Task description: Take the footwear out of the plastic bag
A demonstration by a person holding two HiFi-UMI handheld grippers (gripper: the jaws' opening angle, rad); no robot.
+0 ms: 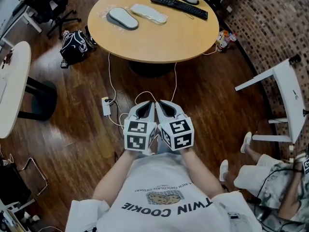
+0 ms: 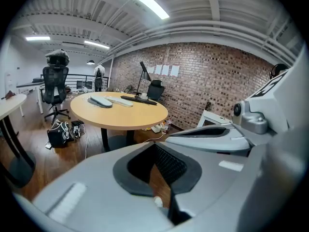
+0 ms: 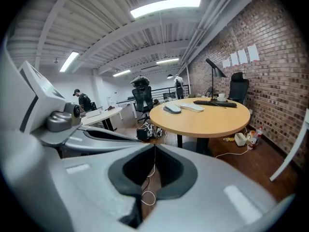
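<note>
Grey plastic left gripper (image 1: 151,104) and right gripper (image 1: 162,103), fingers pressed together on nothing, face a round wooden table (image 1: 183,33).

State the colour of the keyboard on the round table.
Black. The keyboard shows best in the head view.

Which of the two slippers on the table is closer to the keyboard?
The white slipper: it lies right beside the keyboard, while the grey slipper sits farther left.
</note>
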